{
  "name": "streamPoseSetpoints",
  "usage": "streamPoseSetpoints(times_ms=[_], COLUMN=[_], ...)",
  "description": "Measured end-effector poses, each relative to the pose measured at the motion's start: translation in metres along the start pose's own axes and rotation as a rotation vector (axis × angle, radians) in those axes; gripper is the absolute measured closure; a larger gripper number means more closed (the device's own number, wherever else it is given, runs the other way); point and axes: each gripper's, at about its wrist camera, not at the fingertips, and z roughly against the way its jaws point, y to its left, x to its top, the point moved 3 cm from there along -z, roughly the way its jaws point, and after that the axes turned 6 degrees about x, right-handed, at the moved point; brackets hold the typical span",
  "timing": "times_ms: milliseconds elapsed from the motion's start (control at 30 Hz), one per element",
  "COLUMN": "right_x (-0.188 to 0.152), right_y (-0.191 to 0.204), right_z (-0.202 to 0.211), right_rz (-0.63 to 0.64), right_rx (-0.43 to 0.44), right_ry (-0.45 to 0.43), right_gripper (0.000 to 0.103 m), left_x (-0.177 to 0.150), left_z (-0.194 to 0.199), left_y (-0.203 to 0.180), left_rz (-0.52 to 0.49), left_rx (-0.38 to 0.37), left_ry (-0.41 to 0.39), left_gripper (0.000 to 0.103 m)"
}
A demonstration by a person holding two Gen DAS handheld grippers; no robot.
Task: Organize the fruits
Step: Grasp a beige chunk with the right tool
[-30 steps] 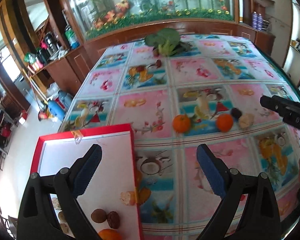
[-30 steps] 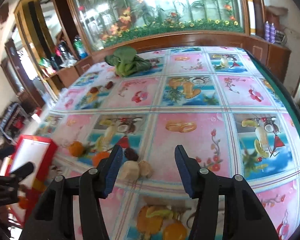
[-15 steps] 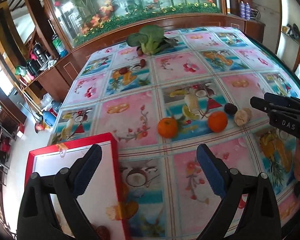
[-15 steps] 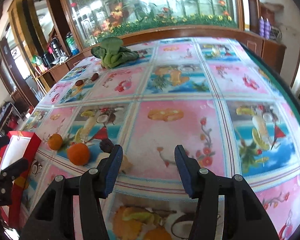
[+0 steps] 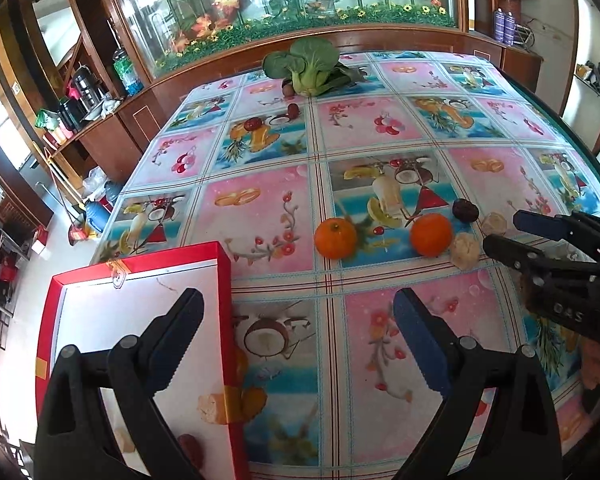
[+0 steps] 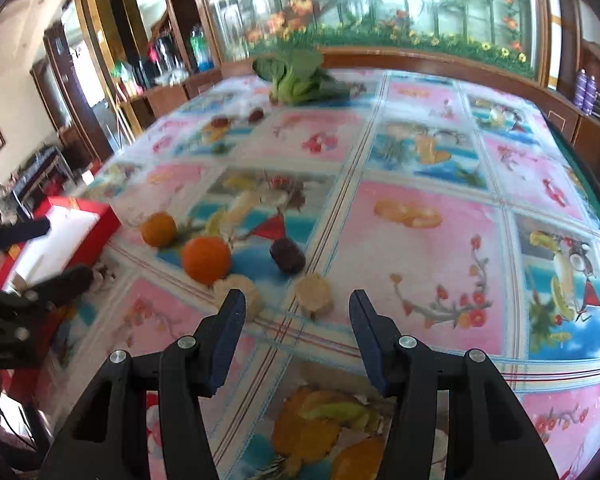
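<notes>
Two oranges lie mid-table, with a dark round fruit and two pale knobbly pieces to their right. A red box with a white inside sits at the near left and holds a brown fruit. My left gripper is open and empty, hovering over the box's right edge. My right gripper is open and empty, just short of one pale piece; the other pale piece, an orange and the dark fruit lie ahead of it.
A green bok choy lies at the far end, with small dark red fruits near it. The table's right edge drops off close by. Wooden cabinets and a glass display stand behind. A person's fingers hold the right gripper.
The left view has slid forward over the table, so the oranges look nearer and most of the box's contents left the frame. The right gripper came in towards the pale pieces. Both stayed open.
</notes>
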Motion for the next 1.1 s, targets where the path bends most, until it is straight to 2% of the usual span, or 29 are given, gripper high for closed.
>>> streamPoseSetpoints(times_ms=[133, 200, 300, 367, 500, 667, 700, 767, 967, 1033, 1100], right_x=[0.002, 0.002, 0.001, 0.000, 0.000, 0.000, 0.000, 0.000, 0.000, 0.000, 0.000], right_y=[-0.017, -0.011, 0.000, -0.001, -0.007, -0.002, -0.002, -0.006, -0.021, -0.029, -0.037], right_z=[0.000, -0.003, -0.012, -0.020, -0.021, -0.024, -0.024, -0.023, -0.017, -0.013, -0.010], right_rz=[-0.076, -0.051, 0.006, 0.007, -0.033, 0.006, 0.010, 0.010, -0.026, -0.052, -0.076], right_rx=[-0.013, -0.020, -0.042, -0.055, -0.047, -0.073, -0.078, -0.093, -0.132, -0.129, -0.138], right_ry=[-0.008, -0.011, 0.006, 0.043, 0.053, 0.065, 0.066, 0.067, 0.070, 0.073, 0.070], right_gripper=[0.049, 0.049, 0.058, 0.068, 0.071, 0.071, 0.073, 0.083, 0.083, 0.083, 0.083], left_x=[-0.002, -0.003, -0.004, -0.006, -0.009, -0.010, -0.011, -0.010, -0.004, -0.002, 0.001], left_z=[0.001, 0.003, 0.005, 0.007, 0.002, -0.005, -0.005, -0.005, -0.014, -0.019, -0.023], left_y=[-0.002, -0.008, -0.022, -0.032, -0.045, -0.057, -0.059, -0.065, -0.083, -0.090, -0.094], left_rz=[-0.001, -0.015, -0.049, -0.073, -0.081, -0.077, -0.077, -0.080, -0.073, -0.071, -0.061], left_rx=[-0.005, -0.013, -0.038, -0.064, -0.109, -0.156, -0.160, -0.174, -0.187, -0.203, -0.219], left_ry=[0.003, -0.001, -0.011, -0.014, 0.012, 0.048, 0.050, 0.057, 0.084, 0.100, 0.114], left_gripper=[0.007, 0.007, 0.007, 0.007, 0.007, 0.013, 0.013, 0.013, 0.014, 0.023, 0.025])
